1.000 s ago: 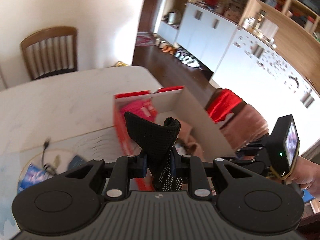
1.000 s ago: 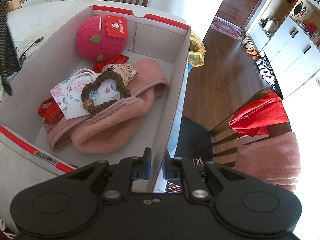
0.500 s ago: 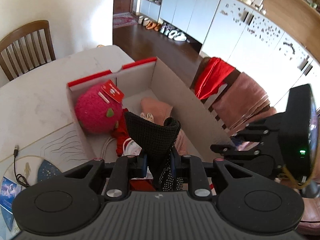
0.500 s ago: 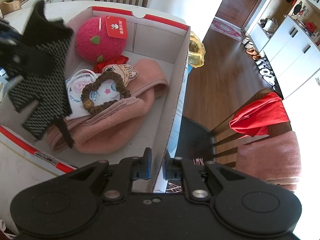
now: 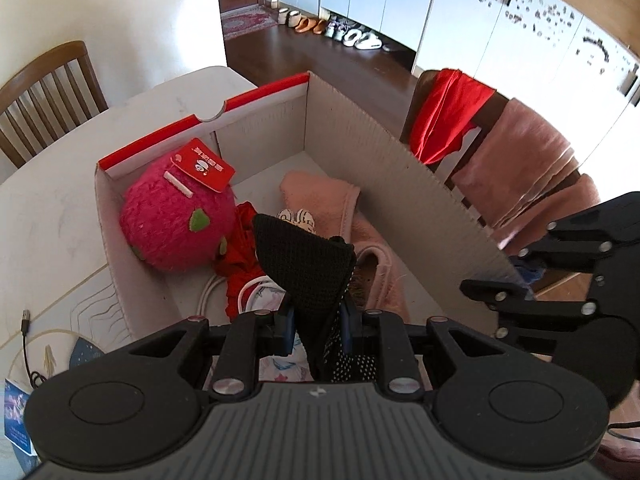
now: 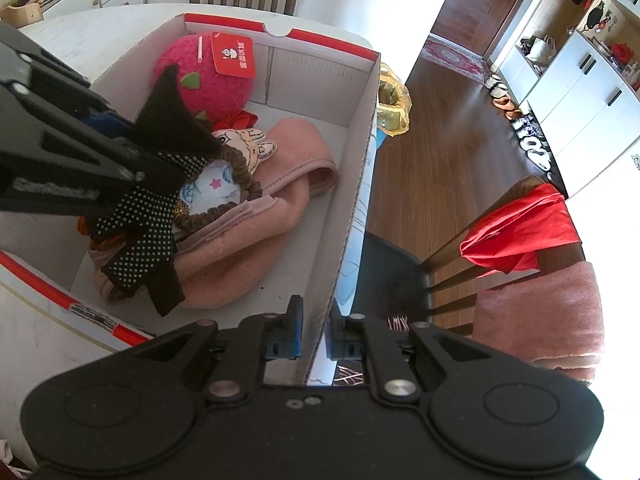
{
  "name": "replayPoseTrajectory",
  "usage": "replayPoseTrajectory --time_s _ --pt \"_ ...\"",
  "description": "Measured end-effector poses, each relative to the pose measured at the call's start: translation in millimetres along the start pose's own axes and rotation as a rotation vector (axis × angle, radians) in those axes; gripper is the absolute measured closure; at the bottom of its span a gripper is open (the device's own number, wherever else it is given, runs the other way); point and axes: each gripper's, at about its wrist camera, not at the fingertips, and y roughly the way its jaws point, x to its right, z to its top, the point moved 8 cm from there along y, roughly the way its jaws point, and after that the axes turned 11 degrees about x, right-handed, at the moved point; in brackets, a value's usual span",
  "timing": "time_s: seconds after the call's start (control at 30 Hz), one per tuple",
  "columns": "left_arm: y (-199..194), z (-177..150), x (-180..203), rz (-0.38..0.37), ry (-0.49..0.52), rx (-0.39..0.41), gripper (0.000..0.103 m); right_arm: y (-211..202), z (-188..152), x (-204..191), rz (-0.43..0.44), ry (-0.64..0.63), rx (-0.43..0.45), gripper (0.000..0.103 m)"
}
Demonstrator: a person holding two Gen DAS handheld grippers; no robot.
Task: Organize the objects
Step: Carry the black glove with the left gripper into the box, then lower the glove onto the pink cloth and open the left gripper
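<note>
Over the cardboard box (image 5: pixel 420 196), near wall: left gripper (image 5: pixel 316 322) clamped on a black dotted glove (image 5: pixel 308 264), cuff sticking up between the jaws, fingers hanging below. In the right wrist view the glove (image 6: pixel 160 184) hangs above the box contents at 9 o'clock, its fingers draped onto the pink towel (image 6: pixel 256 240).

Right gripper (image 6: pixel 313 338) at the box's right wall (image 6: pixel 352 208), blue pads astride the cardboard edge, jaws narrow; whether they press the wall, cannot tell.

Inside the box, mid-distance: pink towel folded along the floor, brown hair tie (image 6: pixel 240 178) lying on a patterned mask, red cloth (image 5: pixel 240 252) beside them. Far corner, 11 o'clock: pink strawberry plush (image 5: pixel 176 220) with a red tag (image 5: pixel 204 166), against the red-edged end wall.

Beyond the box, 2 o'clock: wooden chair (image 6: pixel 516 216) with a red garment and a pink towel over its back.
</note>
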Motion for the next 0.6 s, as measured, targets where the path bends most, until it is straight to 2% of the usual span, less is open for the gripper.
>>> replayPoseTrajectory --time_s 0.43,0.6 --pt "28.0 -9.5 1.9 0.017 0.060 -0.058 0.083 0.3 -1.3 0.6 0.002 0.006 0.002 0.093" --pt "31.6 -11.1 1.2 0.008 0.051 -0.063 0.083 1.1 -2.0 -0.5 0.004 0.009 0.002 0.093"
